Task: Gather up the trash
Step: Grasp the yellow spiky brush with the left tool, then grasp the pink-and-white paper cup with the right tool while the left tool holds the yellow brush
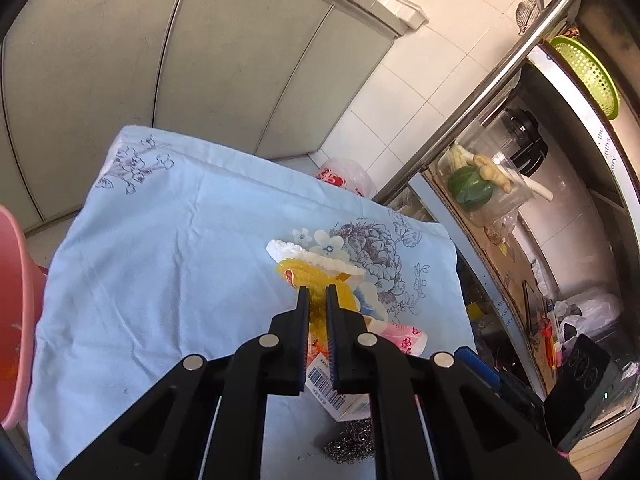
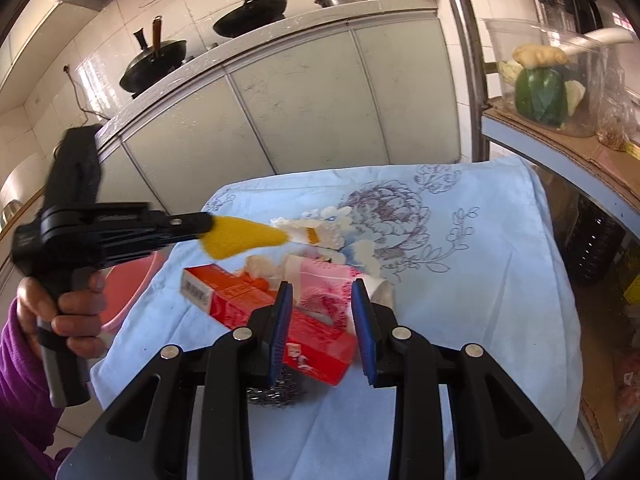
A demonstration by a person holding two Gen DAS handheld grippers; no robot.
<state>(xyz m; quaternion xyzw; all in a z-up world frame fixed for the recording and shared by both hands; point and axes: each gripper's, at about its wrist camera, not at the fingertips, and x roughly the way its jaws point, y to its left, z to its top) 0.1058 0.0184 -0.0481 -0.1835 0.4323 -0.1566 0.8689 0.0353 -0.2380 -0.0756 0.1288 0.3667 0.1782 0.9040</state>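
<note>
Clamping down, the left gripper (image 1: 316,289) is pinching one yellow sponge-like scrap (image 2: 240,238) between its black fingers, jaws drawn almost together on it; seen from the right wrist, that gripper is reaching in level from the left side, and the person's left hand (image 2: 60,308), in a purple sleeve, is wrapping the grey grip; the yellow piece is hanging just above the pile, near one white foam chunk (image 1: 304,256) with a crumbly, beaded surface.

Counting the litter on the pale blue floral cloth (image 1: 160,240): one red carton (image 2: 280,320) with a barcode end, long and boxy; one pink printed wrapper (image 2: 328,288), soft and crinkled; one steel wool scourer (image 1: 348,442), a dull wiry ball at the near edge, partly under the carton; some whitish crumpled bits are lying between them, too tangled to count.

Hovering low over the carton and wrapper, the right gripper (image 2: 322,292) is holding its blue-padded fingers well apart, gripping nothing; one pink plastic basin (image 1: 16,300), smooth and rounded, is sitting just off the cloth's left edge.
</note>
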